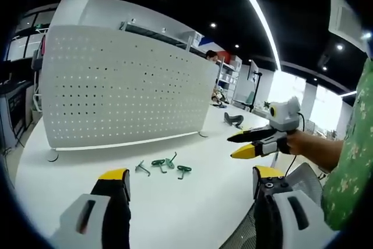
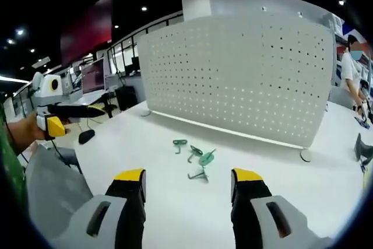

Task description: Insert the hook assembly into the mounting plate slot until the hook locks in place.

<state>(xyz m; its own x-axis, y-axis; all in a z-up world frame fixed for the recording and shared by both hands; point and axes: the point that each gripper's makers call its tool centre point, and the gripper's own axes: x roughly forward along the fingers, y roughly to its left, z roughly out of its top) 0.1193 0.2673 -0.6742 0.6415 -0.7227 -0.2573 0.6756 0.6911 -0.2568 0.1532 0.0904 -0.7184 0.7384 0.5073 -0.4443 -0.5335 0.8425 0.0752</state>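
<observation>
Lying loose on the white table just before the upright pegboard, the small green hooks look light, stiff and apt to skid, best pinched by the flat body rather than the bent prongs. Both the left gripper and right gripper hover open and empty. Bare tabletop surrounds the hooks, though its near edge sits close.

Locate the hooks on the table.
The green hooks lie loose on the white table, in front of the upright pegboard, just ahead of both open grippers' jaws.
</observation>
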